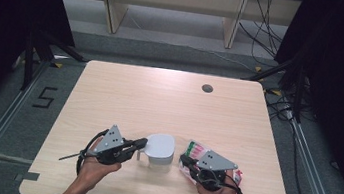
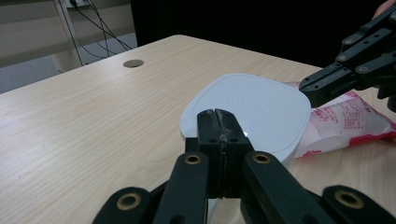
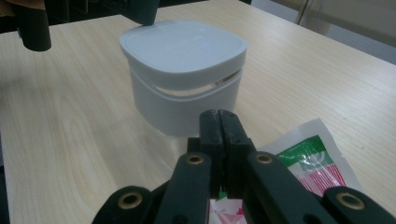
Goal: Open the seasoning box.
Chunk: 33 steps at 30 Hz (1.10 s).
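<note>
A: High view; a white lidded container (image 1: 160,148) is seen near the front edge of the table (image 1: 169,101), between the two grippers; the left gripper (image 1: 141,143) is clenched, its tip at the container's left edge, touching or just beside, which cannot be told; the right gripper (image 1: 185,160) is clenched on the snack packet (image 1: 198,151), which lies just right of the container.

B: Risk noted; if the packet is lifted, the thin film could slip from the pinch; the container could be nudged by the left tip.

A: Left gripper view; jaws are shut with nothing seen between them, the tip over the lid's near rim; faint embossed lettering on the lid (image 2: 247,109) cannot be read; red print on the packet (image 2: 348,116) is too small to read.

B: Right gripper view; jaws are closed on the packet's edge (image 3: 224,205); a gap under the lid (image 3: 187,91) suggests a loose fit, so it might be dislodged; green and red stripes are noted, no legible writing.
</note>
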### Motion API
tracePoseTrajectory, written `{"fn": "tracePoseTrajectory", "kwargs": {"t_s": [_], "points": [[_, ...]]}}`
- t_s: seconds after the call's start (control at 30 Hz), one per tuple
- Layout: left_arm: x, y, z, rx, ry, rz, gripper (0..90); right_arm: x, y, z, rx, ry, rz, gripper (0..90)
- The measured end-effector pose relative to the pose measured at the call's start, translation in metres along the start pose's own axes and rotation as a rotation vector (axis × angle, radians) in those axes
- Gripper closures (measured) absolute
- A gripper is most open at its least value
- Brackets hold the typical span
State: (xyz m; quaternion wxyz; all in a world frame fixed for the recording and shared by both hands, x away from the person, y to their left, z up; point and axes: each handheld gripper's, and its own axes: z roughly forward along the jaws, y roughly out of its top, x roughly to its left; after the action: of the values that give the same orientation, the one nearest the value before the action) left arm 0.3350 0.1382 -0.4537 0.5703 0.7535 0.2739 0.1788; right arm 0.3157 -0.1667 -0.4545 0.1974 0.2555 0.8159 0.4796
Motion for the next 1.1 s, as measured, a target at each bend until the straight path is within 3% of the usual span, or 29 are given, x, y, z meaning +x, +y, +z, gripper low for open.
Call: {"fn": "tracePoseTrajectory", "kwargs": {"t_s": [0.13,0.2,0.33,0.4,0.63,0.67,1.1], "points": [[0.000,0.000,-0.001,0.004,0.005,0.017,89.0,0.001,0.003,0.002,-0.001,0.007,-0.008,90.0],[0.000,0.000,0.000,-0.003,0.002,-0.003,89.0,0.001,0.004,0.003,0.002,0.000,-0.008,90.0],[0.000,0.000,-0.001,-0.002,0.002,-0.002,89.1,0.001,0.006,0.005,0.000,0.018,-0.009,90.0],[-0.001,-0.001,-0.001,-0.002,0.004,-0.003,89.1,0.003,0.006,0.005,-0.006,0.001,0.009,90.0],[0.000,-0.001,-0.001,-0.004,0.002,-0.001,89.1,0.005,0.009,0.008,0.012,0.021,-0.005,90.0],[0.000,0.000,-0.002,0.005,0.011,0.008,89.1,0.004,0.009,0.009,0.012,0.030,-0.027,90.0],[0.000,-0.001,-0.001,-0.002,0.004,0.004,89.1,0.006,0.011,0.014,0.019,0.036,-0.028,90.0]]}}
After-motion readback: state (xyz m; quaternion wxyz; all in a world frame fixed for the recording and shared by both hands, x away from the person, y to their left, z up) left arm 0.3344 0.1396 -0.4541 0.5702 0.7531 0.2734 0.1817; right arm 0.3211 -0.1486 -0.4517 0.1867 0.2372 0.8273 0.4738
